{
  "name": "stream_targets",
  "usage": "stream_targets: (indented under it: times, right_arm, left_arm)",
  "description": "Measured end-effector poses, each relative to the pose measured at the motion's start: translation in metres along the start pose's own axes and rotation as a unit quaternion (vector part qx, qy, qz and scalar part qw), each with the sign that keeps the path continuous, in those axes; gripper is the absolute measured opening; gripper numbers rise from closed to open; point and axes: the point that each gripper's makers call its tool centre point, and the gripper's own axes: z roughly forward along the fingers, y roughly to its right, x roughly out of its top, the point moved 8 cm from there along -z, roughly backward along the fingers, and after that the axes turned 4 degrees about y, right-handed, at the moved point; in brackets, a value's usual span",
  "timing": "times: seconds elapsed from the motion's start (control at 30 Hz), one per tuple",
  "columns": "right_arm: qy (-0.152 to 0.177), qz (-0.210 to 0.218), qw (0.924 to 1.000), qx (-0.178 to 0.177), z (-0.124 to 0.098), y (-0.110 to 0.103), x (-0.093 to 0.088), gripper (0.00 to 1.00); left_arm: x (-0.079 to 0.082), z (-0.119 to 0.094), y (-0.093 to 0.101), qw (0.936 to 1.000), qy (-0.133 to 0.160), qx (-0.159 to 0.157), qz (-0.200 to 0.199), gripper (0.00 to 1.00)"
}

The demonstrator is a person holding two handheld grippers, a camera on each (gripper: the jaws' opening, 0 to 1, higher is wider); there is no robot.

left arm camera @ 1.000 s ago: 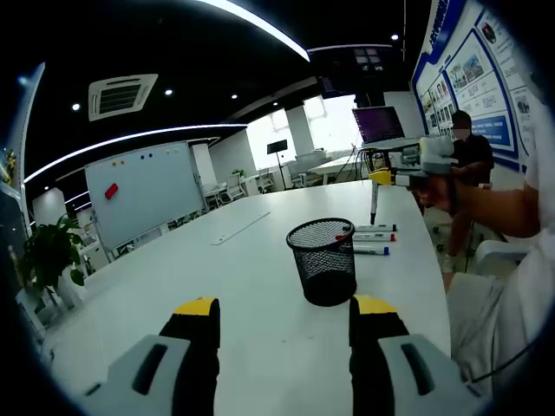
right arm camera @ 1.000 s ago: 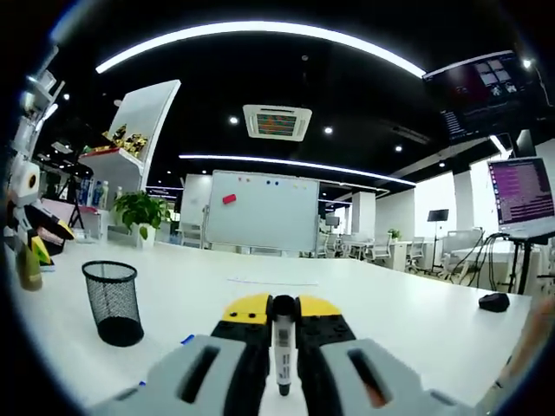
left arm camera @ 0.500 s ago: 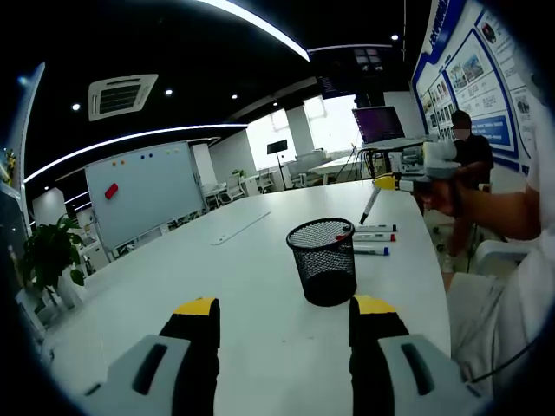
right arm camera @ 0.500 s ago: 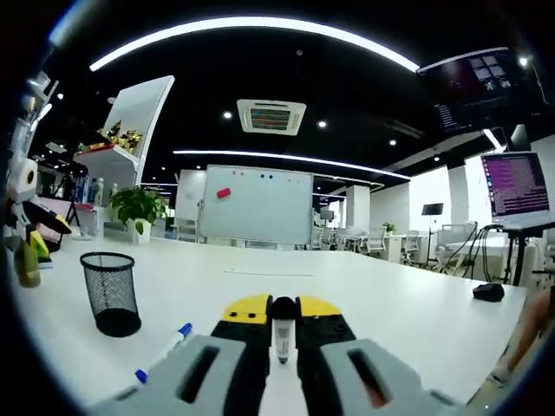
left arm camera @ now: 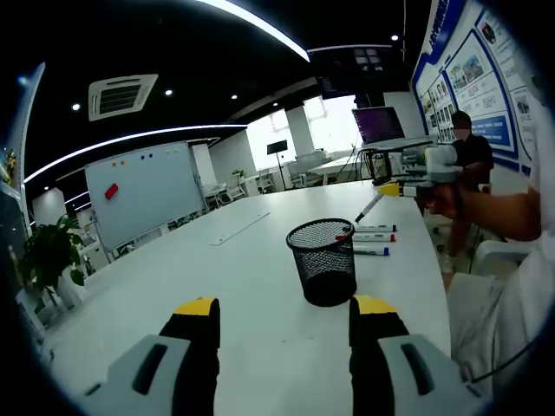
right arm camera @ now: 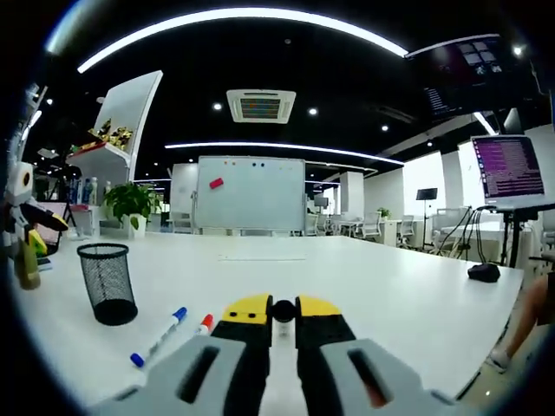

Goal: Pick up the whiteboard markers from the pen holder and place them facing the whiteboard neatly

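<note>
Right gripper (right arm camera: 273, 310) clamped on a marker (right arm camera: 282, 309), its dark cap end poking up between the yellow jaw tips and aimed toward the whiteboard (right arm camera: 250, 193) past the far edge of the desk (right arm camera: 364, 277). Seen from the left gripper view, that same marker (left arm camera: 368, 208) slanted down from the right gripper (left arm camera: 392, 188), just above and beyond the mesh pen holder (left arm camera: 323, 272). Two more markers lying side by side on the desk just left of the right gripper: a blue-capped marker (right arm camera: 159, 336) and a red-capped marker (right arm camera: 203, 325), with the pen holder (right arm camera: 107, 282) farther left, near the desk's left edge. Left gripper (left arm camera: 283, 305) held with jaws apart and nothing between them, low over the desk, pen holder straight ahead.
</note>
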Motion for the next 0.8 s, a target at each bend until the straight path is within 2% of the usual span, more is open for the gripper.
stream_targets:
  times: [0.13, 0.27, 0.8]
  right_arm:
    - [-0.011, 0.002, 0.9999, 0.002, -0.002, 0.000, -0.005, 0.10]
    - [-0.041, 0.001, 0.9991, 0.004, -0.004, 0.002, -0.015, 0.10]
    - [-0.088, -0.002, 0.9959, 0.022, -0.008, -0.002, -0.031, 0.10]
  left_arm:
    - [0.000, 0.000, 0.000, 1.0000, 0.000, 0.000, 0.000, 0.61]
    - [0.000, 0.000, 0.000, 1.0000, 0.000, 0.000, 0.000, 0.61]
    - [0.001, -0.001, 0.001, 1.0000, 0.000, 0.001, 0.000, 0.61]
